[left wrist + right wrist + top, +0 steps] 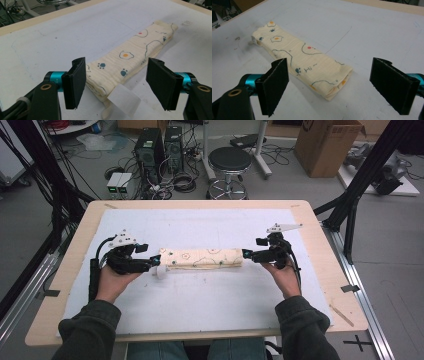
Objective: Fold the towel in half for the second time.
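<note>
Here, folded cloth [202, 258] mid-mat [200, 300].

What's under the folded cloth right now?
The folded cloth lies flat on the white mat, with a white tag sticking out at its left end. Anything between its layers is covered.

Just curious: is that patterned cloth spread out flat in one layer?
No, the cloth lies folded into a long narrow strip, layers showing at its end.
</note>
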A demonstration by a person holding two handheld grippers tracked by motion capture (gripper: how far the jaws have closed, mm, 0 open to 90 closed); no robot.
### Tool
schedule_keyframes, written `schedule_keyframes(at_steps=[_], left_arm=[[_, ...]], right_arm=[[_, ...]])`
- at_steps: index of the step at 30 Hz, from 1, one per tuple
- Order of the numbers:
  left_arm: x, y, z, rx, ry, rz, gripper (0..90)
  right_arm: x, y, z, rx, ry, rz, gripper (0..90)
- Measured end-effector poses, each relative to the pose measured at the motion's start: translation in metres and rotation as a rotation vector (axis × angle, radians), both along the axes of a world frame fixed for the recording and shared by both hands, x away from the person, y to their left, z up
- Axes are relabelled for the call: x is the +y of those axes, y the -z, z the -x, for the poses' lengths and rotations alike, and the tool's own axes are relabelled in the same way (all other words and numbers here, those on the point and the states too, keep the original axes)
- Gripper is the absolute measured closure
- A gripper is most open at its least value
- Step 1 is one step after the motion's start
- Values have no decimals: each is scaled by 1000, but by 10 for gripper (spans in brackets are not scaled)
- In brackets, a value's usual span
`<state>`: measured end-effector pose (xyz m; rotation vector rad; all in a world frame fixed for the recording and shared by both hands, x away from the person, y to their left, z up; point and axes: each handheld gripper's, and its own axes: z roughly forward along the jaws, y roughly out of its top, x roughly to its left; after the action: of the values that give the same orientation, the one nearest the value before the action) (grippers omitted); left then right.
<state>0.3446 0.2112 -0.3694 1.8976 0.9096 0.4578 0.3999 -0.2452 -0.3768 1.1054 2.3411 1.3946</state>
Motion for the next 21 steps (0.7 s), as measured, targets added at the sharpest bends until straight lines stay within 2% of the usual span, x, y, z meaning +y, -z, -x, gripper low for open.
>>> schedule_keyframes(at_steps=[3,10,12,21], left_arm=[[1,3,4,1,-4,12,331],[4,7,11,2,-4,9,322],[5,7,13,-4,-1,11,320],[9,14,22,1,-9,13,303]], right_arm=[[0,-2,3,-8,-1,1,144],[0,-4,8,-9,-10,6,136],[0,-3,10,-22,-12,6,135],[-5,3,18,-17,-7,1,133]])
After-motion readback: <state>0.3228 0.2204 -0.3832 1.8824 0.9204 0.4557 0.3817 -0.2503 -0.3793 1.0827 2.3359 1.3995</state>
